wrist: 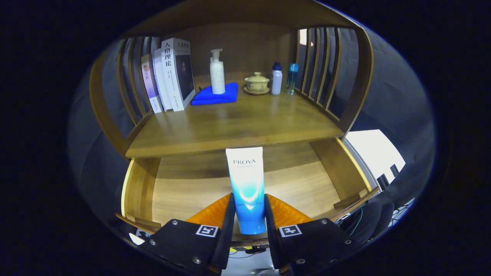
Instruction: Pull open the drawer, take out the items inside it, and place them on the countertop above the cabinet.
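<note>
The tongs [249,214] grip the tube [246,184] upright between both fingers, above the open drawer [180,188]. To finish well, lift it clear of the countertop [230,126] front edge, then set it down mid-surface, away from the blue cloth [215,96].

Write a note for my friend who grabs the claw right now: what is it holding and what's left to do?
Claw: shut on the tube, both fingers pressing its lower part, held upright over the drawer.
Drawer: pulled open; its wooden floor looks bare around the tube, though the part under the countertop is hidden.
Countertop: books, blue cloth with a pump bottle on it, lidded cup, two small bottles. The front part is free.
Done: drawer opened, tube gripped.
Left: lift the tube up and set it on the free front of the countertop, then check the drawer's back.
</note>
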`<state>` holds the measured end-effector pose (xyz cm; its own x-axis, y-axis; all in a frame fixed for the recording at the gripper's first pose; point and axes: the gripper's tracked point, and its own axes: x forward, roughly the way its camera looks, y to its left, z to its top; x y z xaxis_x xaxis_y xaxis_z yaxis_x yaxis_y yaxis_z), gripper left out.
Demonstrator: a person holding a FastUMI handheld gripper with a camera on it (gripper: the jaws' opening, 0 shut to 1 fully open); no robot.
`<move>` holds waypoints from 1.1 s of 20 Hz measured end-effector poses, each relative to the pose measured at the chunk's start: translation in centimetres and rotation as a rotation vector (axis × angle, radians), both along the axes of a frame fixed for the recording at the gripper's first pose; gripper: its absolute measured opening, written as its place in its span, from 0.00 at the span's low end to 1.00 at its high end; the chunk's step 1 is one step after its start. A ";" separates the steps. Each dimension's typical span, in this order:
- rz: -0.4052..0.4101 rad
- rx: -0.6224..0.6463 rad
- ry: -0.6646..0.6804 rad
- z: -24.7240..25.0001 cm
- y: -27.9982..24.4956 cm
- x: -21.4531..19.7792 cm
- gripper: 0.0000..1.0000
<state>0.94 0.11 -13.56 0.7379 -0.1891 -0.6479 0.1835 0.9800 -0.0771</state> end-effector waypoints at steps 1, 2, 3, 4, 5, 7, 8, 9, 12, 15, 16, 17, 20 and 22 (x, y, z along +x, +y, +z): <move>0.005 -0.005 -0.012 0.6 0.0 0.3 0.43; 0.013 -0.011 -0.026 1.3 0.2 0.9 0.43; 0.023 -0.015 -0.037 1.9 0.3 1.4 0.43; 0.034 -0.019 -0.049 2.5 0.4 2.2 0.43; 0.045 -0.020 -0.064 3.1 0.5 3.2 0.43; 0.068 -0.018 -0.093 4.0 0.6 5.6 0.43; 0.082 -0.014 -0.108 4.3 0.7 7.0 0.43; 0.091 -0.007 -0.119 4.4 0.8 8.5 0.43; 0.120 -0.015 -0.123 4.0 0.0 12.3 0.43; 0.142 -0.026 -0.092 2.4 -1.1 14.8 0.43; 0.149 -0.024 -0.080 2.0 -1.4 15.7 0.43; 0.153 -0.020 -0.078 1.9 -1.6 16.4 0.43; 0.167 0.003 -0.081 1.4 -1.9 18.7 0.44; 0.167 0.023 -0.075 1.1 -2.0 19.6 0.44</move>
<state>20.53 -1.87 -12.45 0.8040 -0.0458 -0.5929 0.0224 0.9987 -0.0468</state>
